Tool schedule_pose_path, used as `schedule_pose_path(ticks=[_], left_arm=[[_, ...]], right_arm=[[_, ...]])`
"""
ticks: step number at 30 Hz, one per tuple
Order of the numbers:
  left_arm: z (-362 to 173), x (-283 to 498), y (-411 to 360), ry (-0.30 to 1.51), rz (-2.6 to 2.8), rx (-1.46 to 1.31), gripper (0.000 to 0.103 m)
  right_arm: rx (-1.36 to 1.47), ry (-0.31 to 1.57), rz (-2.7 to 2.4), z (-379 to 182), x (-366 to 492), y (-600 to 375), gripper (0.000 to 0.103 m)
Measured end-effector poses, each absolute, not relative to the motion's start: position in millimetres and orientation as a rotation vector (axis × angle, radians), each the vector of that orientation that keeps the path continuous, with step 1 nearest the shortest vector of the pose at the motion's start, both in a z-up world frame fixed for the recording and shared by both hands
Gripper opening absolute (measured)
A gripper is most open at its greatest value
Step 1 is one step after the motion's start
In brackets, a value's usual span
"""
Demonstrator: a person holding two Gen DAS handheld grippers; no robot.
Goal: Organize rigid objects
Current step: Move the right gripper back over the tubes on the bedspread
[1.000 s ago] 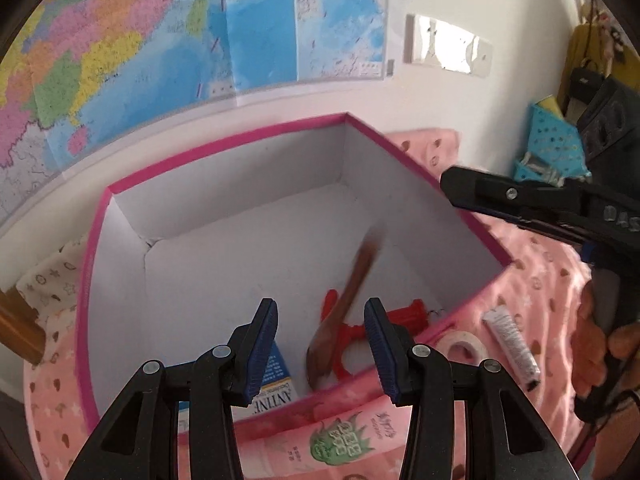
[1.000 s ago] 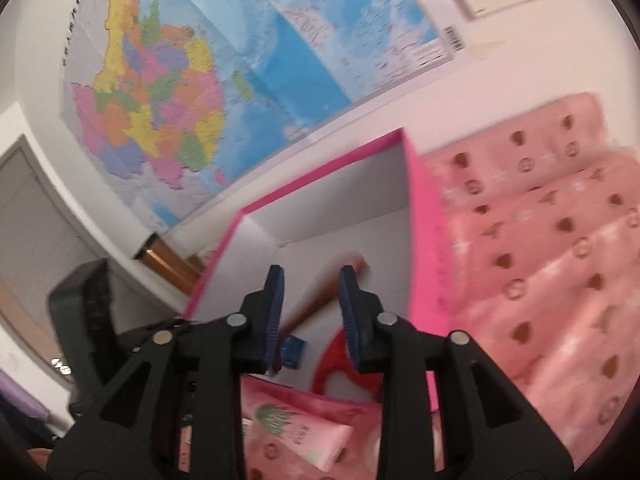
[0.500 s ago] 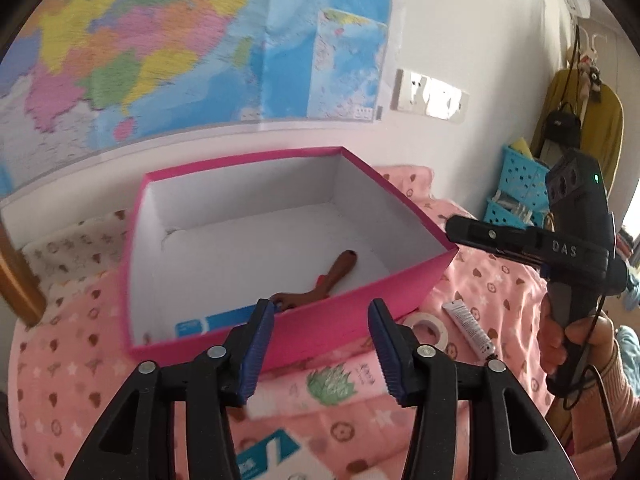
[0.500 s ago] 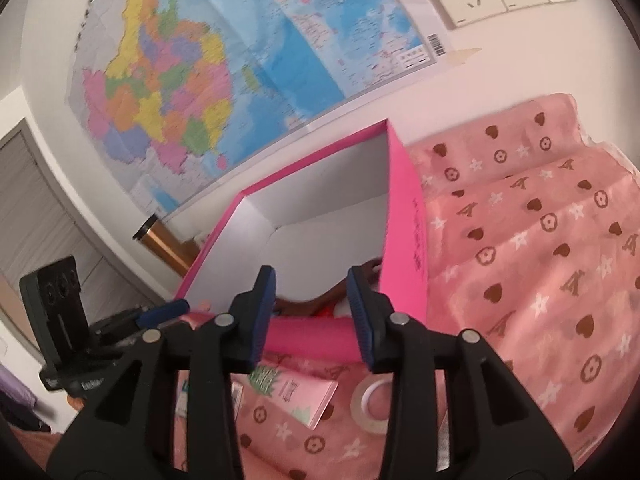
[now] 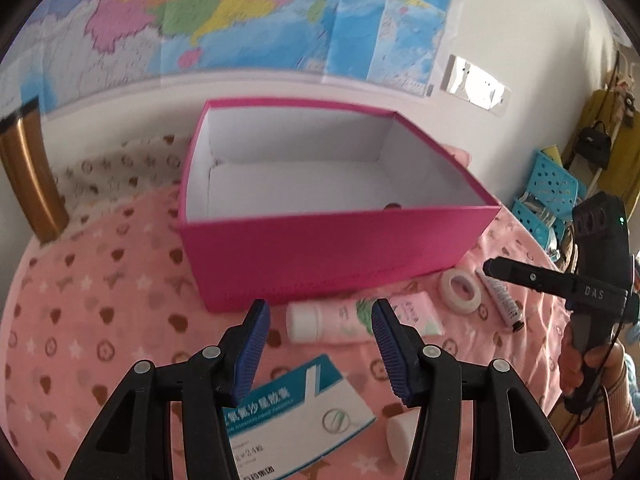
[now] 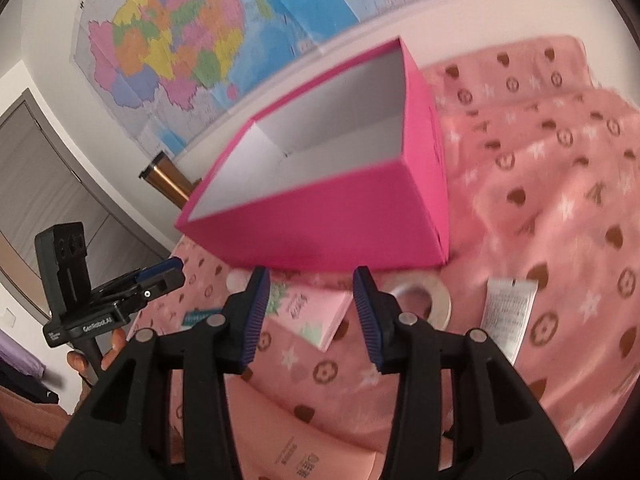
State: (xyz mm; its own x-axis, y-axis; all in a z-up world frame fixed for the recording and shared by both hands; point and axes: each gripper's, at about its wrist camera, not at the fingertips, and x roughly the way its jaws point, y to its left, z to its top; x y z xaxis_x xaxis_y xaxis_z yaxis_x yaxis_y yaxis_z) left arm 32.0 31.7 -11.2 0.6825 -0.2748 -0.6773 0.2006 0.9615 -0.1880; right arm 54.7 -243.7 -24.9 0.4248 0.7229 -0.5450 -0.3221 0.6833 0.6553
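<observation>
Both hand-held grippers spread, empty: left (image 5: 320, 340), right (image 6: 308, 312). Pink tube (image 5: 360, 318) lower centre, touching the pink box (image 5: 320, 248) wall. Risk: finger clips box wall; soft blanket (image 5: 100, 300) lets the tube sink.

The pink box (image 5: 336, 256) is open on top, so a hand can go in. In front, a tube (image 5: 340, 322), tape ring (image 5: 460, 292) and paper box (image 5: 296, 408) crowd the blanket (image 5: 92, 300).

Home bedroom: pink blanket (image 6: 560, 184), wall map (image 5: 240, 12), handbag (image 5: 595, 146) on rack.
</observation>
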Motion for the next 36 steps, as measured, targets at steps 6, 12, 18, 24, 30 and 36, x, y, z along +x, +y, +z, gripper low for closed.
schedule_pose_path(ticks=[6,12,18,24,30,36], left_arm=[[-28,31,33,0.821,-0.252,-0.098,0.054],[-36,31,28,0.845,-0.274,-0.106,0.054],[-41,35,19,0.863,-0.278,-0.091,0.054],[-45,46,21,0.885,-0.258,-0.102,0.054],[-49,56,21,0.911,-0.241,-0.094,0.054],[-55,63,20,0.932,-0.254,-0.095,0.052]], right_arm=[[0.463,0.97,0.692,-35,45,-235,0.046],[0.441,0.988,0.654,-39,37,-242,0.046],[0.43,1.012,0.643,-43,29,-246,0.046],[0.401,1.028,0.693,-47,32,-223,0.046],[0.395,1.083,0.681,-59,52,-203,0.046],[0.393,1.095,0.668,-60,63,-200,0.046]])
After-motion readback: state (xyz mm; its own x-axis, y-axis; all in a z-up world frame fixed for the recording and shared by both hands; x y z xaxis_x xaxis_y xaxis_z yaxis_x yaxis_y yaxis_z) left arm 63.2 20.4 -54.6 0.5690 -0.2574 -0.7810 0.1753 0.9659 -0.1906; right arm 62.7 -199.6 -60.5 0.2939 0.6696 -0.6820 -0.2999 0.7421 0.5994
